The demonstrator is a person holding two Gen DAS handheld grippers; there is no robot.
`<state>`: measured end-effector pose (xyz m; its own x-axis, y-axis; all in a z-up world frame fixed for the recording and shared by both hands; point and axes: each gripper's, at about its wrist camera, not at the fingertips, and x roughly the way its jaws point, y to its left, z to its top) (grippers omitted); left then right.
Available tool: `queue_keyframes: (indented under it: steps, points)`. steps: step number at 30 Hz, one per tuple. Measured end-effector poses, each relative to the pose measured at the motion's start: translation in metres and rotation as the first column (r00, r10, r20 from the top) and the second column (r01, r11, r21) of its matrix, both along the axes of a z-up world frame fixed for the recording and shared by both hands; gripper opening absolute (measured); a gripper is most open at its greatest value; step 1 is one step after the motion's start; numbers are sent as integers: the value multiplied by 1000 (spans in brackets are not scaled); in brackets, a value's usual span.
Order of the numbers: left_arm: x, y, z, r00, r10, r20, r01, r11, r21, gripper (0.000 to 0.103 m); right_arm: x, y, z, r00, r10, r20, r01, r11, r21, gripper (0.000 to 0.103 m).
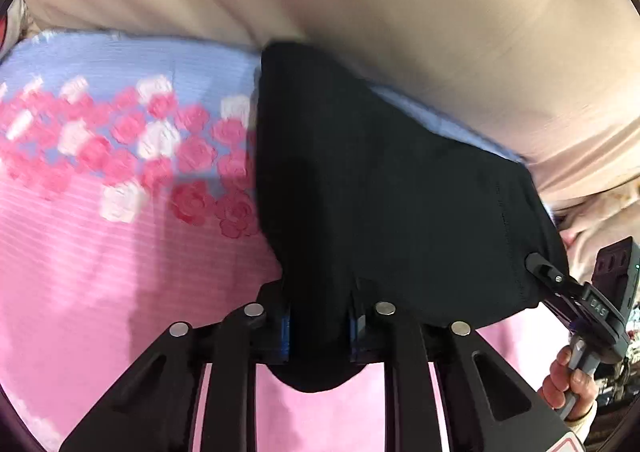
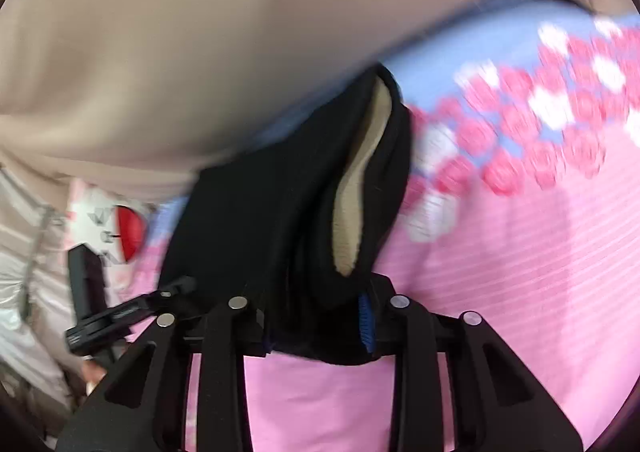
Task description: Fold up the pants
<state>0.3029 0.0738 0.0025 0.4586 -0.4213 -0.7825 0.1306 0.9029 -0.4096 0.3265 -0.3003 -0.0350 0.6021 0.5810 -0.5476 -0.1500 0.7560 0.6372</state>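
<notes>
Black pants hang stretched between my two grippers above a pink and blue floral bedspread. My left gripper is shut on one edge of the pants; fabric bulges out below its blue pads. My right gripper shows in the left wrist view, clamped on the other edge. In the right wrist view my right gripper is shut on bunched black pants with a beige lining showing. The left gripper shows there at the left, on the fabric.
A beige padded headboard or cushion runs behind the bed, also in the right wrist view. A white item with a red patch lies at the bed's left edge. The person's hand holds the right gripper's handle.
</notes>
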Motion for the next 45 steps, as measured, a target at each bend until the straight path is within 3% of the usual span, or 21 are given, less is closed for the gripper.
queue_keyframes:
  steps: [2, 5, 6, 7, 8, 10, 12, 13, 15, 17, 20, 22, 23, 24, 28, 32, 35, 36, 37, 39, 45]
  points:
    - [-20, 11, 20, 1000, -29, 3, 29, 1000, -8, 16, -25, 4, 17, 999, 24, 37, -24, 1000, -16, 29]
    - [-51, 19, 15, 997, -70, -40, 69, 998, -5, 19, -51, 3, -7, 1000, 15, 1, -15, 999, -38, 31]
    - [-56, 16, 2, 995, -77, -69, 78, 997, 13, 24, -53, 6, -31, 999, 2, -49, -7, 995, -103, 36]
    - [-60, 10, -16, 994, -65, -85, 71, 996, 63, 38, -53, 8, -53, 995, -27, -98, 10, 985, -171, 52]
    - [-61, 4, -26, 995, -47, -84, 57, 992, 111, 44, -57, 3, -61, 996, -42, -84, 30, 990, -137, 54]
    - [-74, 7, -22, 999, -22, -32, 26, 992, 126, 47, -73, -15, -53, 992, -105, -73, 100, 993, -69, 55]
    - [-91, 14, 6, 998, 2, 55, -11, 984, 178, 46, -97, -19, -14, 977, -202, 75, 212, 959, -187, 49]
    - [-101, 19, 29, 990, 22, 142, -49, 980, 193, 54, -104, -16, 5, 966, -214, 142, 244, 939, -244, 46]
    - [-110, 20, 58, 966, 42, 256, -94, 977, 193, 68, -102, -6, 31, 962, -179, 204, 225, 946, -233, 38]
    - [-102, 5, 72, 949, 28, 313, -98, 972, 212, 68, -82, 17, 45, 968, -95, 232, 147, 966, -215, 36]
    - [-73, -35, 38, 967, -16, 255, -61, 954, 293, 68, -33, 48, 22, 983, -33, 182, 81, 962, -262, 34]
    - [-53, -45, -7, 987, -17, 161, -46, 924, 381, 64, 14, 40, -33, 997, -64, 43, 75, 930, -361, 26]
    - [-44, -43, -28, 992, -17, 124, -33, 921, 389, 68, 22, 33, -45, 995, -77, 70, 95, 944, -316, 26]
    - [-44, -33, -33, 987, 0, 162, -57, 935, 349, 79, 21, 27, -41, 994, -90, 54, 101, 955, -278, 24]
    - [-62, -12, -7, 985, 34, 169, -88, 941, 326, 65, -20, 39, 9, 989, -59, 135, 95, 955, -281, 25]
    - [-103, -3, 25, 973, -13, 232, -47, 967, 250, 68, -71, 59, 3, 990, 56, 129, -13, 950, -312, 24]
    - [-115, 5, 1, 979, 7, 205, -82, 930, 359, 68, -69, 57, -31, 997, 11, 76, 24, 898, -440, 17]
    - [-111, 7, -15, 982, 29, 185, -105, 904, 414, 72, -65, 42, -40, 998, -10, 67, 33, 934, -355, 12]
    - [-108, 19, -29, 990, 38, 139, -90, 916, 390, 72, -67, 34, -36, 999, -38, 38, 48, 952, -301, 5]
    - [-110, 44, -27, 992, 80, 93, -103, 955, 280, 71, -80, 44, -12, 996, -42, 80, 67, 940, -334, 13]
    - [-139, 85, 24, 933, 239, 271, -330, 869, 370, 69, -95, 163, 19, 954, 262, 148, -199, 918, -343, 13]
